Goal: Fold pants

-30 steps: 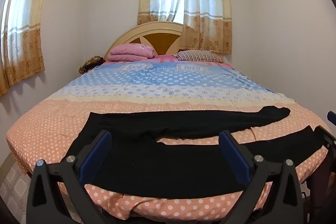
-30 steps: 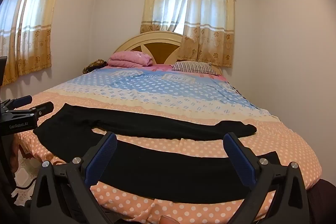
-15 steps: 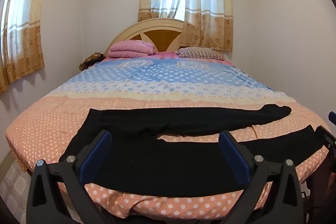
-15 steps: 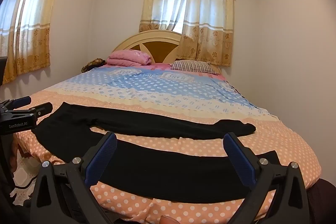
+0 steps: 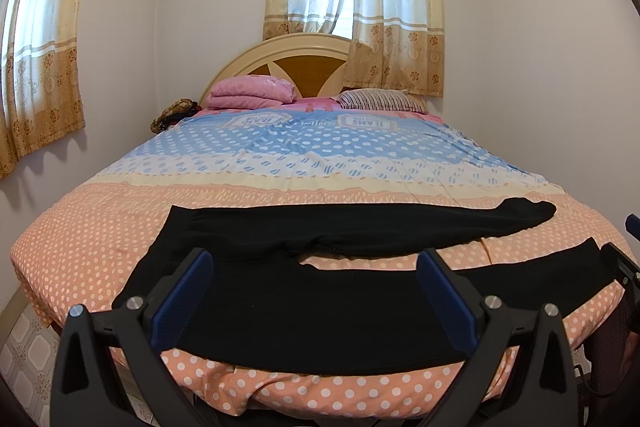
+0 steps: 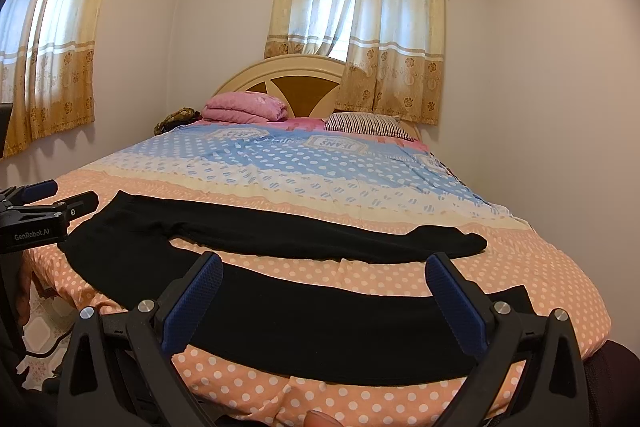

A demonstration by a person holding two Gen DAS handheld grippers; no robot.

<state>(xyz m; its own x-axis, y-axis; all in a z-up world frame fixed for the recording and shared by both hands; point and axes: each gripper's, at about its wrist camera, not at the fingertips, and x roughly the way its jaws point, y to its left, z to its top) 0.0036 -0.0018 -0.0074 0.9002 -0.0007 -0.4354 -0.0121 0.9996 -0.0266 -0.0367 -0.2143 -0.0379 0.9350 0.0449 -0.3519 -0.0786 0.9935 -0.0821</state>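
Black pants [image 5: 312, 303] lie spread flat across the foot of the bed [image 5: 100, 227], waistband to the left and both legs running right with a gap between them. My left gripper [image 5: 314, 269] hovers open in front of the near leg by the crotch, holding nothing. In the right wrist view the same pants [image 6: 320, 323] stretch across the bed [image 6: 520, 267]. My right gripper [image 6: 324, 271] is open above the near leg, empty. The left gripper [image 6: 60, 203] also shows there at the left edge, near the waistband.
Pink folded bedding [image 5: 252, 93] and a striped pillow [image 5: 376, 99] rest by the wooden headboard [image 5: 296, 55]. Curtained windows stand behind and on the left wall. A tiled floor [image 5: 24, 359] shows below the bed's left corner. A fingertip [image 6: 318, 419] peeks in at the bottom.
Both views have shifted only slightly; the left camera has dipped a little toward the bed. The pants have not moved and both grippers remain open.
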